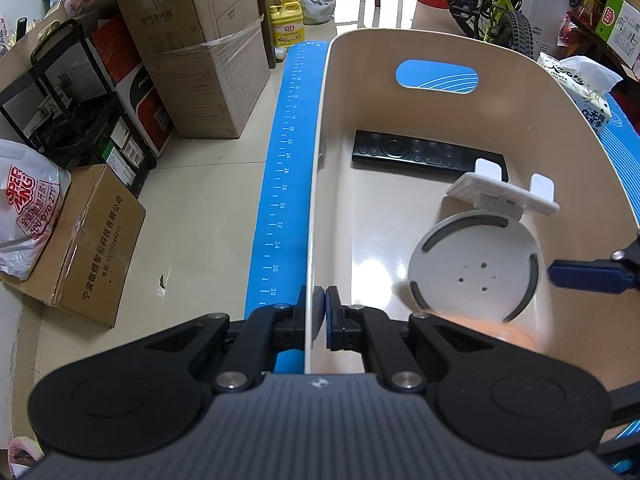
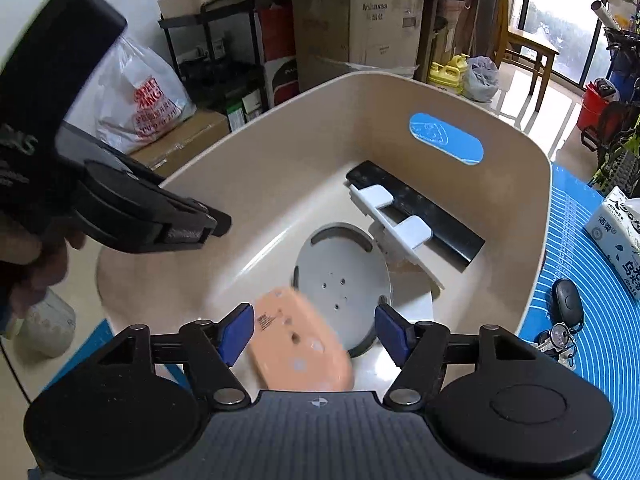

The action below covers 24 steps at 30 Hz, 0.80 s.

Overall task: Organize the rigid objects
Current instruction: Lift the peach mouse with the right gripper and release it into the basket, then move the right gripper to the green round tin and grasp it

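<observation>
A beige plastic bin (image 2: 300, 152) stands on a blue mat (image 2: 600, 360). In it lie a black remote (image 2: 420, 208) and a white stand with a round grey base (image 2: 344, 280). My left gripper (image 1: 320, 300) is shut on the bin's near wall (image 1: 316, 200), one pad on each side; the right wrist view shows this gripper (image 2: 192, 228) at the bin's left rim. My right gripper (image 2: 316, 328) stands open over the bin's near end. A blurred peach-coloured flat block (image 2: 300, 344) lies loose between its blue pads (image 2: 240, 332), touching neither. The left wrist view also shows the remote (image 1: 424, 152) and stand (image 1: 476, 264).
A car key with a key bunch (image 2: 564, 312) and a tissue pack (image 2: 616, 236) lie on the mat right of the bin. Cardboard boxes (image 1: 192, 60), a black rack (image 1: 80, 92) and a plastic bag (image 1: 28, 212) stand on the floor to the left.
</observation>
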Motion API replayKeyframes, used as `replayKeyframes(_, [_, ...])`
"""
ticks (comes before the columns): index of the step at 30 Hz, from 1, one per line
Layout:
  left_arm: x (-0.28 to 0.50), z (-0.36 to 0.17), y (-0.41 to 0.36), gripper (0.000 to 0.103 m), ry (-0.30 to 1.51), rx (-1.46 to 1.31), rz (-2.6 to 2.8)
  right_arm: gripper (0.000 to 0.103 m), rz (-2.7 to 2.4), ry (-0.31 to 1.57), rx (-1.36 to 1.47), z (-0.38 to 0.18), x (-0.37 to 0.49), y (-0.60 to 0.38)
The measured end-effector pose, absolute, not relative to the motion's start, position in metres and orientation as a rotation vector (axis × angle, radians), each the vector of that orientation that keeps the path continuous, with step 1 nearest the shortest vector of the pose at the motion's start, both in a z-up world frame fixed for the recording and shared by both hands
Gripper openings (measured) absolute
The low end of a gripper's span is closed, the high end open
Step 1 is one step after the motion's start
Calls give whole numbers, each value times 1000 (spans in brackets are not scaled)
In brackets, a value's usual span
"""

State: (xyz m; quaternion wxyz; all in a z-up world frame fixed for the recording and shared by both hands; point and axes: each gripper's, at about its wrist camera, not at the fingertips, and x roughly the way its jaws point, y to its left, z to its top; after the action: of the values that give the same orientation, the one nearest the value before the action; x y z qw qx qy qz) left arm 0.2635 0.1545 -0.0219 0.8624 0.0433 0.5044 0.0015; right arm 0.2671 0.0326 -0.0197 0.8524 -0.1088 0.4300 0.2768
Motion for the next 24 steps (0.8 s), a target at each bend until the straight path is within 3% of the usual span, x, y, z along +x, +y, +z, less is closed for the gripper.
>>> replayKeyframes(2, [264,-22,155,7,1059,91,3,86,565,882,-219,-13,264,28])
replayKeyframes(6, [264,-22,154,7,1058,91,4,87,552,834,-150,6,260,3])
replayKeyframes(9, [264,-22,154,7,1058,91,4,98,517,777,-103,22,259,-21])
replayKeyframes(16, [263,-22,155,7,1057,91,3,101,382,699,-36,39,268,-86])
replayKeyframes(24, [263,-22,154,7,1057,94,5,101,274,766,-101,1,283,-129])
